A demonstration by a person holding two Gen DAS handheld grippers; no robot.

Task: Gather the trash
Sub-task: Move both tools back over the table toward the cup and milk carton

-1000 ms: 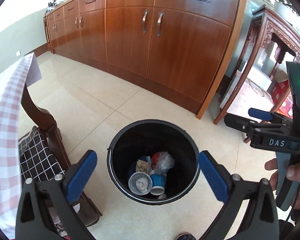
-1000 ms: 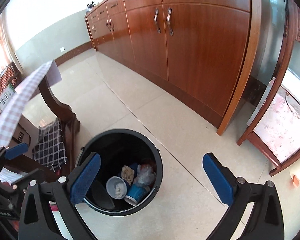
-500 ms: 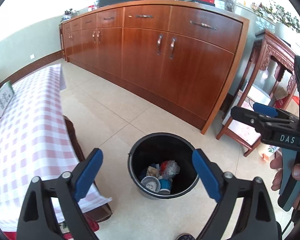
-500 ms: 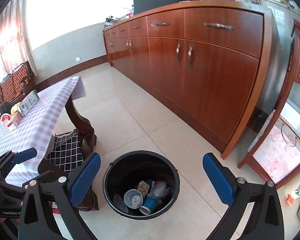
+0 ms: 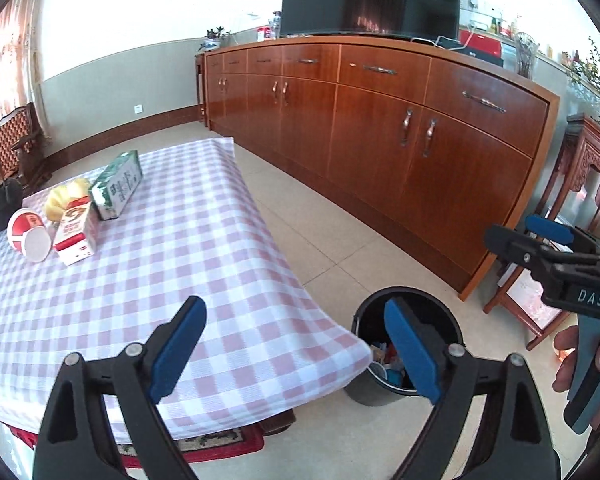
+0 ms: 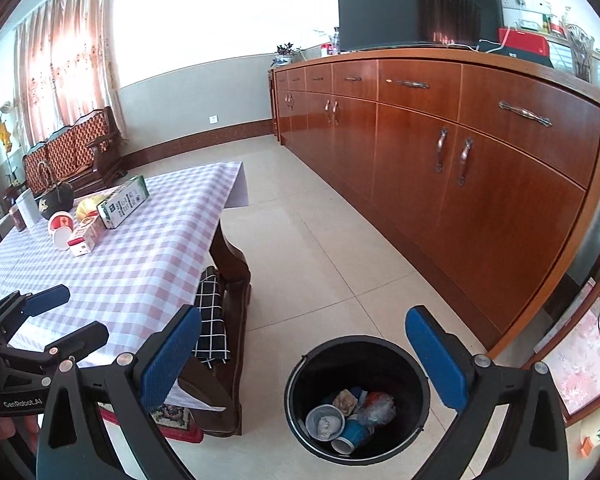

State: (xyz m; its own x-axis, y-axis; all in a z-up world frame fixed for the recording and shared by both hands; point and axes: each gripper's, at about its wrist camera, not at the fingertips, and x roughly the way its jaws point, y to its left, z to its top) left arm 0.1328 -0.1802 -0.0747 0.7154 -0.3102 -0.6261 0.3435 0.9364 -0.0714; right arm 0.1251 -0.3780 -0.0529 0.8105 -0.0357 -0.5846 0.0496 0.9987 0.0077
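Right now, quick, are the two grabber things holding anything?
Left hand-held gripper: open, holding nothing; jaws just closed in a little.
Right hand-held gripper: open, holding nothing.

We hold the left gripper (image 5: 296, 344) wide, nothing between its jaws, over the checked table (image 5: 180, 264); cartons (image 5: 76, 230) and a cup (image 5: 28, 234) lie far left; the bin (image 5: 363, 320) stands just beside the table's corner.

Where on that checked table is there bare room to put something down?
Most of the tablecloth is bare, from the cartons to the edge beside the bin. The far left corner is crowded: cartons, a red-and-white cup, a dark pot.
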